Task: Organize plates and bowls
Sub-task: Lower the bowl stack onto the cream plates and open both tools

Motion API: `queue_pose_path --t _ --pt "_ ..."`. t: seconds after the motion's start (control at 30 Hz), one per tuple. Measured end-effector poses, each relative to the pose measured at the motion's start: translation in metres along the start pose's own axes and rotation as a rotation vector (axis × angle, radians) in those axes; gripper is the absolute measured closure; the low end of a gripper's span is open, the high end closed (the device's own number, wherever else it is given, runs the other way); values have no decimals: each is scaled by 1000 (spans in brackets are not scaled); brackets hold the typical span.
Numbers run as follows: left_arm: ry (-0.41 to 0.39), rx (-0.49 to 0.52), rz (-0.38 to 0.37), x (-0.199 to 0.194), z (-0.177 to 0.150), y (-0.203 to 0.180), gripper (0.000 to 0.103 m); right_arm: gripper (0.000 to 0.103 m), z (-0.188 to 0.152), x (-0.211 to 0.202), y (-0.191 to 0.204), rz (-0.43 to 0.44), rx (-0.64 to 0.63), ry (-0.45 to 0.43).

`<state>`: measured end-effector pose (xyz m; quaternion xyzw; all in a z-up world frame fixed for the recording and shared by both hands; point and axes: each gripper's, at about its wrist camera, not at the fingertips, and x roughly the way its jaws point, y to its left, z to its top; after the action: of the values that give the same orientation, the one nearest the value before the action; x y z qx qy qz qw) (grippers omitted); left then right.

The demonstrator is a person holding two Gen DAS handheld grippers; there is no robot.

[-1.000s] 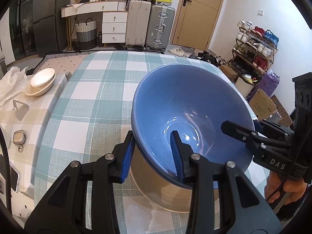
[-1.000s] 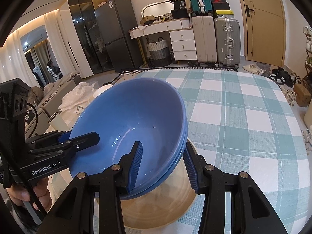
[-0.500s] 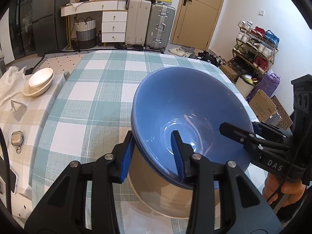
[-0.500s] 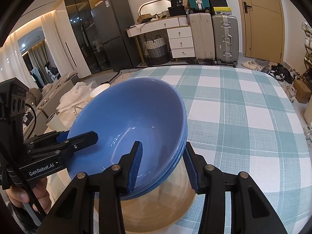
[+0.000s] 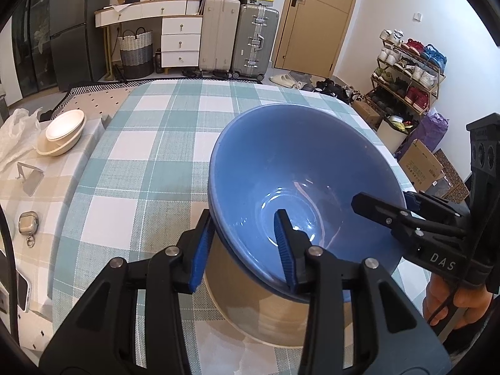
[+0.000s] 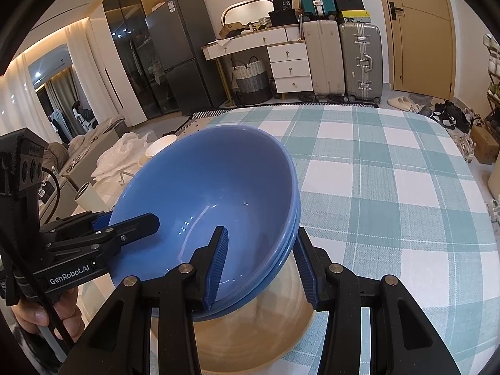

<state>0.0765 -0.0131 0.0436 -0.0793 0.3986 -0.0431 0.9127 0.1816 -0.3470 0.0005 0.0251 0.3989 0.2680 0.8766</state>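
- Stack of glossy blue ceramic bowls (image 5: pixel 300 168), deep round shape, nested rims visible as layered edges in right wrist view (image 6: pixel 212 193); tilted, resting in or on wide beige ceramic bowl (image 5: pixel 250 309) with faint ringed matte surface.
- Left gripper (image 5: pixel 243 247), black frame with ribbed blue pads, clamped across near rim of blue stack: one pad outside the wall, one inside.
- Right gripper (image 6: pixel 257 264), same build, likewise straddling opposite rim; pads look pressed on the wall, though contact on the outer pad hard to confirm through fisheye.
- Hand (image 6: pixel 47 312) on left gripper handle seen low in right view; other hand (image 5: pixel 453 300) at right edge of left view.
- Table (image 5: pixel 162 118) under woven teal-and-white check cloth, rounded corners.
- Side surface at left with beige check cover: two cream shallow dishes (image 5: pixel 62 132) stacked, small metal case with ring (image 5: pixel 28 223), crumpled clear plastic bag (image 5: pixel 15 134).
- Room behind: silver and beige hard-shell suitcases (image 5: pixel 237 37), white drawer unit (image 5: pixel 181 40), woven basket (image 5: pixel 136 50), tan door (image 5: pixel 315 18), shoe rack (image 5: pixel 406 72), dark fridge (image 6: pixel 184 53).
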Motion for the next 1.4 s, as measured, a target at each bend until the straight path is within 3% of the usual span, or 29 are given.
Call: queue_pose_path --t 0.2,0.37,0.47,0.53,0.6,0.7,0.77,0.9,0.97,1.4 --pt "6 11 -3 3 0 -1 66 58 -2 1 -2 5 7 6" --pt "7 32 10 3 1 -1 57 54 -3 -2 0 -8 -6 -7" --pt "-9 43 11 -1 1 -1 48 53 -2 -4 2 -18 -23 -14" --pt "-17 46 10 -4 1 0 36 52 -1 -5 2 -22 -25 -15" --pt "-29 50 15 -7 1 1 28 46 -1 -7 2 -21 -23 -15" --pt "-39 58 16 -12 0 2 27 33 -1 -10 2 -11 -31 -26" --pt "-48 61 17 -14 0 3 25 18 -2 -12 3 -16 -36 -34" --pt "-79 73 7 -23 -4 3 17 12 -4 -17 4 -1 -51 -54" --pt "-100 84 8 -29 -6 2 1 4 -5 -20 5 9 -61 -63" --pt "-258 135 -15 -71 -24 7 2 1 -23 -60 -5 59 -133 -222"
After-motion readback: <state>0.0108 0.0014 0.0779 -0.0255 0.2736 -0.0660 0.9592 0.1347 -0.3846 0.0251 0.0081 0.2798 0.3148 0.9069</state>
